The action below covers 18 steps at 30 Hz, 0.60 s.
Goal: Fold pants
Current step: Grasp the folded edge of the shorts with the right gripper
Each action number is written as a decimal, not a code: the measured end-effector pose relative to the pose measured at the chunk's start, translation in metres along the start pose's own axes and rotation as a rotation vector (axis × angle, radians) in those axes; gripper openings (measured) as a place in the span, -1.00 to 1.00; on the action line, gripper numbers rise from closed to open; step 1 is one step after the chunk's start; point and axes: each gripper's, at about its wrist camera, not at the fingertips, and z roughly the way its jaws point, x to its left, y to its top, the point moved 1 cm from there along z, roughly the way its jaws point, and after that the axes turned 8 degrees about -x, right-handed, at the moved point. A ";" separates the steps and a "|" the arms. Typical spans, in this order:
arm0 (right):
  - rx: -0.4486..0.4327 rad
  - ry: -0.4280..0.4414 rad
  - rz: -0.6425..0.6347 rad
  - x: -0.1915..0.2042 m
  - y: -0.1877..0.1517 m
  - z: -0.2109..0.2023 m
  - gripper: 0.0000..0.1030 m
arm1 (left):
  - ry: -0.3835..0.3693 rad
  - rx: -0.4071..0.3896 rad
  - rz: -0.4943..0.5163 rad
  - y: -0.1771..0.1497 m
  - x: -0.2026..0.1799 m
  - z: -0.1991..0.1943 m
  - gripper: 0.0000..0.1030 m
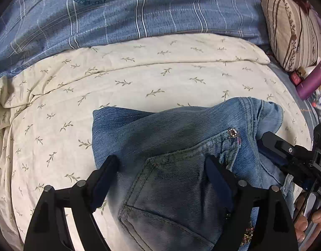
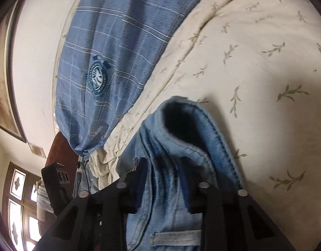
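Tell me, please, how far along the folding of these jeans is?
Done: the jeans lie bunched in a doubled-over pile on the cream leaf-print sheet, back pocket up. In hand: the right gripper pinches the waistband; the left gripper stands open over the pocket. Left: flattening the pile into a tidy fold.

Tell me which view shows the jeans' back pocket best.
The left wrist view: the back pocket lies in plain sight on the jeans, between the left tool's spread fingers. The right wrist view shows only bunched waistband denim, no pocket.
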 end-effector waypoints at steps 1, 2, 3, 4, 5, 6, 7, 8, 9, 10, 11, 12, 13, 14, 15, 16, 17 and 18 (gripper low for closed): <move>-0.001 0.003 0.002 0.001 0.000 -0.002 -0.43 | 0.004 0.003 0.010 0.000 -0.001 0.000 0.70; -0.003 0.006 -0.002 0.001 -0.001 -0.002 -0.43 | 0.006 0.005 0.008 0.000 -0.002 -0.002 0.71; -0.005 0.008 -0.006 0.001 -0.001 0.000 -0.43 | 0.007 0.009 0.000 -0.001 -0.001 -0.004 0.71; -0.006 0.011 -0.012 0.003 -0.002 0.000 -0.42 | 0.007 0.011 -0.016 -0.003 0.000 -0.006 0.71; -0.007 0.015 -0.018 0.003 -0.002 -0.001 -0.42 | 0.005 0.010 -0.035 -0.007 0.001 -0.009 0.70; -0.007 0.020 -0.023 0.005 -0.003 -0.003 -0.42 | 0.004 0.007 -0.051 -0.010 0.003 -0.012 0.70; -0.008 0.024 -0.021 0.005 -0.004 -0.008 -0.42 | 0.003 0.001 -0.063 -0.014 0.004 -0.018 0.70; -0.017 0.027 -0.019 0.007 -0.006 -0.015 -0.37 | -0.001 -0.008 -0.077 -0.018 0.005 -0.025 0.69; -0.033 0.027 -0.034 0.011 -0.008 -0.022 -0.37 | -0.009 -0.020 -0.094 -0.021 0.007 -0.034 0.68; -0.051 0.020 -0.069 0.015 -0.011 -0.030 -0.36 | -0.015 -0.034 -0.105 -0.024 0.008 -0.044 0.68; -0.063 0.012 -0.109 0.021 -0.014 -0.035 -0.34 | -0.028 -0.060 -0.110 -0.027 0.008 -0.057 0.68; -0.066 0.004 -0.147 0.027 -0.017 -0.038 -0.33 | -0.036 -0.076 -0.105 -0.029 0.007 -0.065 0.68; -0.063 -0.003 -0.170 0.030 -0.021 -0.041 -0.34 | -0.038 -0.089 -0.096 -0.032 0.005 -0.074 0.68; -0.054 -0.013 -0.198 0.034 -0.027 -0.045 -0.34 | -0.036 -0.096 -0.082 -0.035 0.002 -0.081 0.68; -0.044 -0.021 -0.214 0.036 -0.032 -0.049 -0.34 | -0.039 -0.097 -0.070 -0.037 0.000 -0.084 0.68; -0.039 -0.031 -0.228 0.037 -0.036 -0.052 -0.34 | -0.045 -0.095 -0.059 -0.040 -0.003 -0.086 0.68; -0.037 -0.036 -0.239 0.037 -0.039 -0.054 -0.34 | -0.053 -0.090 -0.046 -0.044 -0.007 -0.088 0.68; -0.038 -0.039 -0.250 0.037 -0.043 -0.058 -0.34 | -0.060 -0.082 -0.033 -0.048 -0.012 -0.088 0.68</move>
